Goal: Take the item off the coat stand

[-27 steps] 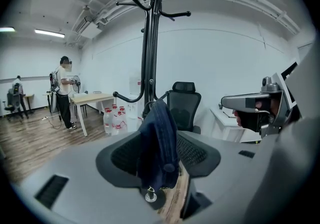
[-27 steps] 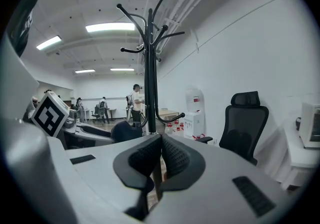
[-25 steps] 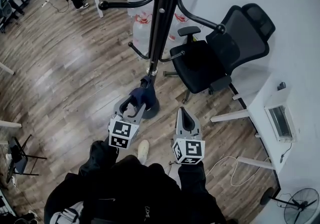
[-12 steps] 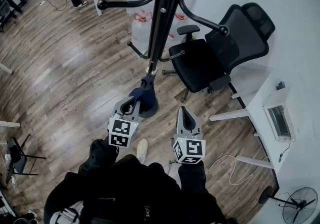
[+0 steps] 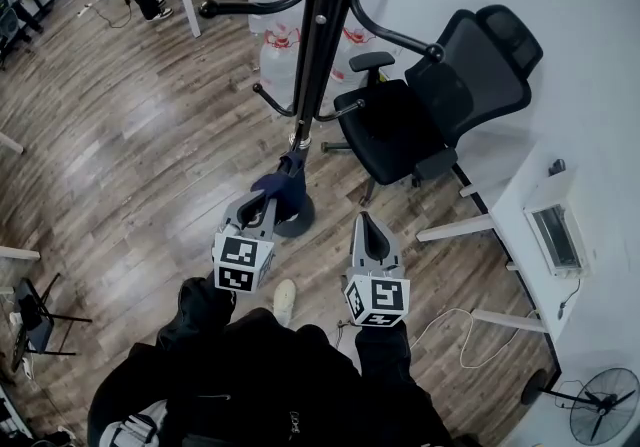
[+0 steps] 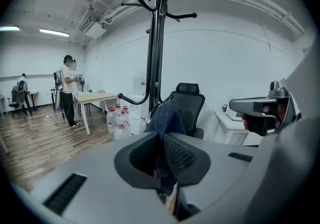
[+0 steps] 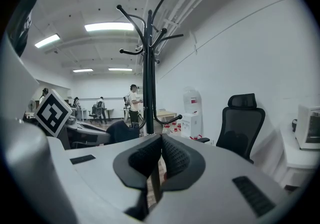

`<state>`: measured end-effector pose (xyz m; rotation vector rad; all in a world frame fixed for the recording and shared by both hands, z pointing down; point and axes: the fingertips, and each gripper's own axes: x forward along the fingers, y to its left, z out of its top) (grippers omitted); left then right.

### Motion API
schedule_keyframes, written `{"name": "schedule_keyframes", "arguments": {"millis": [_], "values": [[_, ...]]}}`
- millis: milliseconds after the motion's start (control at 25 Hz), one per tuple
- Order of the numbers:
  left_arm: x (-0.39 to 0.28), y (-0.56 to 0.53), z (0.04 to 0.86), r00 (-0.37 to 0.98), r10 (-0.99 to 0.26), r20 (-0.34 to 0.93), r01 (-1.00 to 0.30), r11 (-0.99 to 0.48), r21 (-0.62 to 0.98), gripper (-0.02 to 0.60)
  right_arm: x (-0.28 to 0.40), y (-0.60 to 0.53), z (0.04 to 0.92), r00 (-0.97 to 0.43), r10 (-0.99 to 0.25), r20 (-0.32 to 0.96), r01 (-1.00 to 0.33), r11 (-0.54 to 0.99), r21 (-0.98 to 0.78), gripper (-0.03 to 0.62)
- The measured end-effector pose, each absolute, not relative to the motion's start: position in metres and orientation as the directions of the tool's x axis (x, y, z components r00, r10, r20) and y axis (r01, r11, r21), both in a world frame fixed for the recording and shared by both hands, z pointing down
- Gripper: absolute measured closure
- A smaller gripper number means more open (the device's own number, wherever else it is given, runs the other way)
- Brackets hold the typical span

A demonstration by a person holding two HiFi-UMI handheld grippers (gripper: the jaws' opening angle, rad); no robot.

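Left tool (image 5: 262, 203) pinches the dark blue cloth (image 5: 280, 187) hanging low on the coat stand (image 5: 312, 65).

The black coat stand rises from centre frame to the top edge, with the office chair (image 5: 440, 105) at its right. The cloth still hangs from a low hook, just above the stand's base. A second ago the left tool's jaws stood wide around it. Now they are closing narrow, pads pressed on the fabric. The right tool (image 5: 366, 225), lower centre, is unchanged, with its jaws together and nothing between them.
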<state>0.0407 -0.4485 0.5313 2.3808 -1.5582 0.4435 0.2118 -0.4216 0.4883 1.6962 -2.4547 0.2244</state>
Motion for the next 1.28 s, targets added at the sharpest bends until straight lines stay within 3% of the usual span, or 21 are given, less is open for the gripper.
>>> {"name": "schedule_keyframes", "arguments": {"millis": [640,1280], "values": [[0.046,-0.427,0.450,0.392,-0.891,0.227,-0.917,-0.399,0.016,0.541,0.225,-0.387,0.456,-0.314,-0.939,0.141,-0.949,0.315,-0.015,0.579],[0.040,-0.357,0.429,0.393,-0.899,0.194,-0.916,-0.401,-0.005,0.541,0.226,-0.321,0.443,-0.296,-0.950,0.103,-0.955,0.297,-0.007,0.579]]}}
